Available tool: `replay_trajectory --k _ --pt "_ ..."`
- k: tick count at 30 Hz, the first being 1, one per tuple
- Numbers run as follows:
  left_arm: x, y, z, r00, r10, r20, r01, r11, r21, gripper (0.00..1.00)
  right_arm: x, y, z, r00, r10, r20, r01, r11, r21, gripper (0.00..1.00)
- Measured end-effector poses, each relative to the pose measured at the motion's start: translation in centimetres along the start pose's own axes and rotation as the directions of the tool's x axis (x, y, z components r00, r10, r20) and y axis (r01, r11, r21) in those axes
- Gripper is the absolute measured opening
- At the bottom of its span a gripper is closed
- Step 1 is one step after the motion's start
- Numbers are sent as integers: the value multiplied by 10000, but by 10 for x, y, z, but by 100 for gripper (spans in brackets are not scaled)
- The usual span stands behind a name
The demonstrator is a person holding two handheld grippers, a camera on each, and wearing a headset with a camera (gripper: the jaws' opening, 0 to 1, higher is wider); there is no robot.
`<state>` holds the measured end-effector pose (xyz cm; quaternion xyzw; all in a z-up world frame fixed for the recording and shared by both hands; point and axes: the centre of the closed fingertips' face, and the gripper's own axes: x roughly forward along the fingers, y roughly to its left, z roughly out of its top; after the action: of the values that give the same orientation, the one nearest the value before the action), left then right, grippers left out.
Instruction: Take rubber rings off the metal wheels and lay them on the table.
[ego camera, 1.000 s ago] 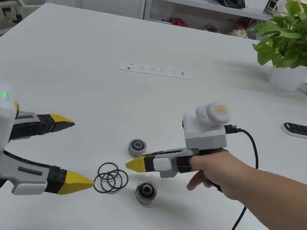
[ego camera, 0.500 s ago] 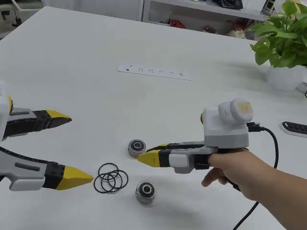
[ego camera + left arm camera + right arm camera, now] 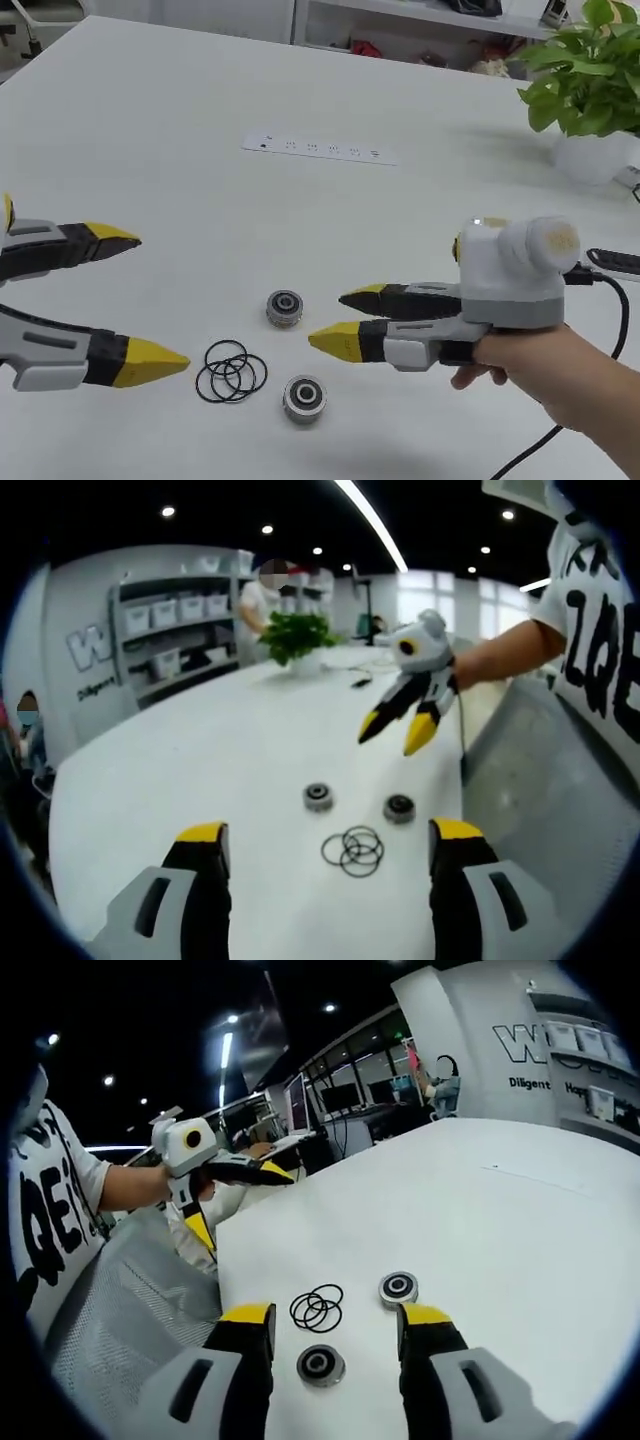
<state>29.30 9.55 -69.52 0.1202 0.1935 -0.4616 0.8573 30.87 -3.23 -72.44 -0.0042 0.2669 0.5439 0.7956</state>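
Two small metal wheels lie on the white table (image 3: pixel 180 120): one wheel (image 3: pixel 285 307) farther back, the other wheel (image 3: pixel 303 397) nearer me. Several loose black rubber rings (image 3: pixel 231 372) lie overlapping just left of them. My left gripper (image 3: pixel 164 300) hovers open left of the rings, holding nothing. My right gripper (image 3: pixel 325 318) is open and empty, right of the wheels and apart from them. The left gripper view has the rings (image 3: pixel 353 850), both wheels (image 3: pixel 318 797) (image 3: pixel 399 808) and the right gripper (image 3: pixel 388 742) beyond. The right gripper view shows the rings (image 3: pixel 317 1308) and wheels (image 3: pixel 398 1287) (image 3: pixel 320 1364).
A white power strip (image 3: pixel 318 150) lies farther back on the table. At the back right stands a potted plant (image 3: pixel 590 80), with a flat black object (image 3: pixel 615 262) nearer. A black cable (image 3: pixel 540 440) trails from the right gripper. A grey mesh chair (image 3: pixel 540 750) stands at the table's near edge.
My right gripper has drawn back to the right, away from the wheels, and its jaws have opened. The left gripper has drifted slightly left. Wheels and rings lie as before.
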Motion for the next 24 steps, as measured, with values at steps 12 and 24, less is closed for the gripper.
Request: replay_trajectory --k 12,24 --pt "-3 4 -7 9999 60 -101 -59 10000 57 84 -25 -8 -7 9985 -511 213 526 9957 -767 63" --pt "-3 5 -11 9998 19 -186 -16 9999 148 85 -42 -11 -21 9963 -862 -31 841 9785 -1882 78"
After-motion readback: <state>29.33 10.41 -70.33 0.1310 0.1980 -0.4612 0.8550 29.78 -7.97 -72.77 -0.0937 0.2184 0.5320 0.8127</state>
